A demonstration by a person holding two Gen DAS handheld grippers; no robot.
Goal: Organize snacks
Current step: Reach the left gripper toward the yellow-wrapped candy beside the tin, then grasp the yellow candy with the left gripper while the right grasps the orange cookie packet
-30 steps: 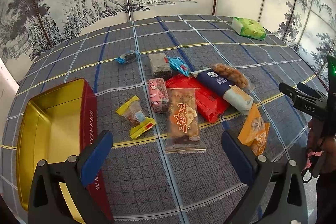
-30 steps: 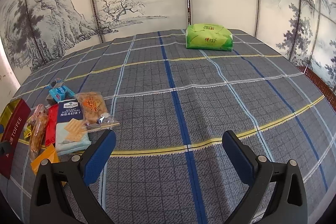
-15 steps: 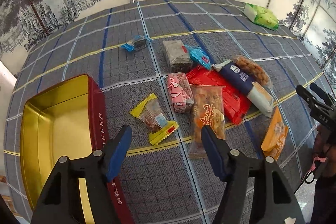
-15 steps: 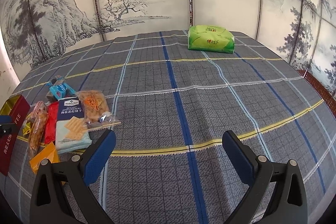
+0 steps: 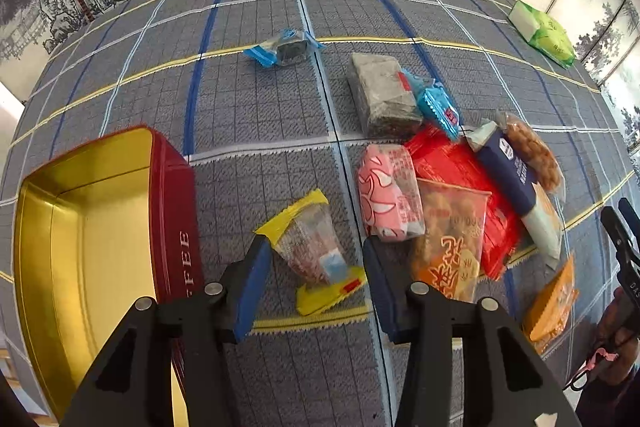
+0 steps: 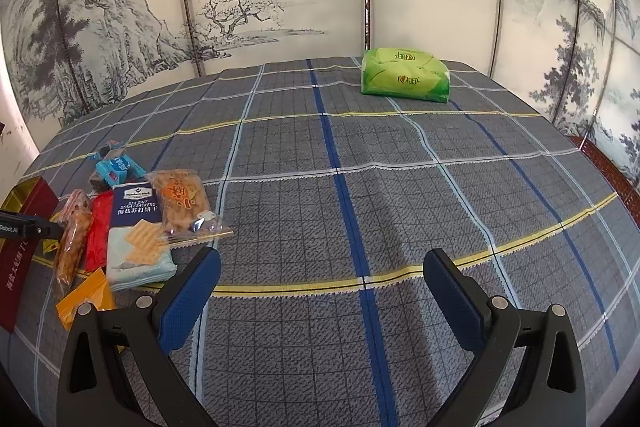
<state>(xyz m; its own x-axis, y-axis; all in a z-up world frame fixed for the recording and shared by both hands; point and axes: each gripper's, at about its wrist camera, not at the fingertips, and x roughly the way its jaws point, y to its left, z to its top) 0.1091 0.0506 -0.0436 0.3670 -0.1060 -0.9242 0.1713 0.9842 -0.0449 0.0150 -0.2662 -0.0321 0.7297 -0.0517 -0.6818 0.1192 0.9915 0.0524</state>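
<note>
The yellow-ended clear candy wrapper (image 5: 316, 255) lies flat on the grey plaid tablecloth (image 5: 256, 107), between the blue pads of the left gripper (image 5: 314, 269), whose jaws are closing with both pads still just clear of it. The open red tin with gold interior (image 5: 96, 247) stands at its nine o'clock, and the pink patterned packet (image 5: 388, 191) at two o'clock heads the snack pile. Only the left wrist view shows this candy and the tin's interior. The right wrist view alone shows the right gripper (image 6: 322, 291) spread wide over bare cloth, grasping nothing, the green tissue pack (image 6: 404, 81) at its twelve o'clock, near the painted screen.
</note>
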